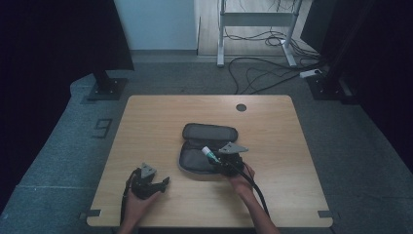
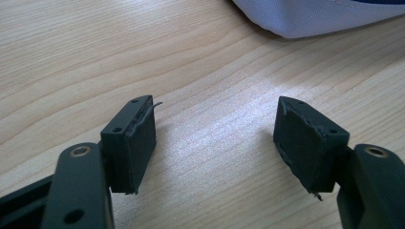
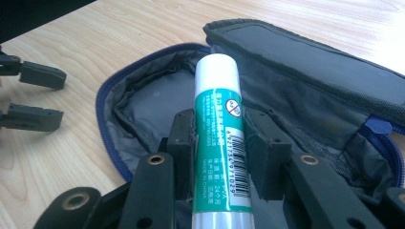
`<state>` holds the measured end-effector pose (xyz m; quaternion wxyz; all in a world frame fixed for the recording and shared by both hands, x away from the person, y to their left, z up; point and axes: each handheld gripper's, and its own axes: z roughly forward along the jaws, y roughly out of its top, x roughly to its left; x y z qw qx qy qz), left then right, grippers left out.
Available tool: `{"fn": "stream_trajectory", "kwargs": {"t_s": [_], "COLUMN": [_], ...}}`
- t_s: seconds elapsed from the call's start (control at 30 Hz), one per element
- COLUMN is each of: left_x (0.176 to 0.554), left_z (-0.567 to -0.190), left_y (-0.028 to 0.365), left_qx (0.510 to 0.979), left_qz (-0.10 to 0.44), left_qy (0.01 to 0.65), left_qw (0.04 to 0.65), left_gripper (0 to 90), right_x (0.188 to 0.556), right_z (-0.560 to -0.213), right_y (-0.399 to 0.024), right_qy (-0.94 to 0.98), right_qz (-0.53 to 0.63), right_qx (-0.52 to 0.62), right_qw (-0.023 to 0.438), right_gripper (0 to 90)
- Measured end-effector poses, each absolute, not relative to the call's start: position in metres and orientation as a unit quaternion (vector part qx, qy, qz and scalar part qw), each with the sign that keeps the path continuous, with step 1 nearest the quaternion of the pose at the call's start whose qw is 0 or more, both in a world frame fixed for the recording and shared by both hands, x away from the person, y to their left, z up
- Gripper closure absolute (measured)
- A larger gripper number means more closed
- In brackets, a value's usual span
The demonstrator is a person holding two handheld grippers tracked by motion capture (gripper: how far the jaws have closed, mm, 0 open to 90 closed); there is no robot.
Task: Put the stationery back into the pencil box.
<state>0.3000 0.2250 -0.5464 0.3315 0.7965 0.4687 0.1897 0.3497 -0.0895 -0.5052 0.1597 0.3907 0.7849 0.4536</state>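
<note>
A grey pencil case [image 1: 207,146] with a blue zipper lies unzipped and spread flat at the middle of the wooden table [image 1: 272,126]. My right gripper [image 1: 219,160] is shut on a green and white glue stick [image 1: 210,153], held just above the case's near half. In the right gripper view the glue stick [image 3: 220,133] sits clamped between the pads, white cap pointing over the open case [image 3: 143,102]. My left gripper [image 1: 163,184] rests on the table to the left of the case. Its jaws stand open over bare wood in the left gripper view [image 2: 215,143].
A round cable hole [image 1: 241,107] is in the table's far edge. The case's pale edge [image 2: 315,16] shows at the top of the left gripper view. My left gripper's two fingers [image 3: 38,95] appear at the left of the right gripper view. Cables and stand legs lie on the floor beyond.
</note>
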Motion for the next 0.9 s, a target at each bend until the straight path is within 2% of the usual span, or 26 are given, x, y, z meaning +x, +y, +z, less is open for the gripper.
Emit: {"fn": "stream_trajectory", "kwargs": {"t_s": [0.9], "left_x": [0.300], "left_z": [-0.546], "left_y": [0.225], "left_qx": [0.796], "left_qz": [0.190], "left_qy": [0.469], "left_qw": [0.332], "left_gripper": [31.2], "right_x": [0.361], "right_z": [-0.525], "right_y": [-0.084], "right_qy": [0.801], "right_qz": [0.405], "right_qx": [0.399], "right_qw": [0.187], "right_gripper": [64.4]}}
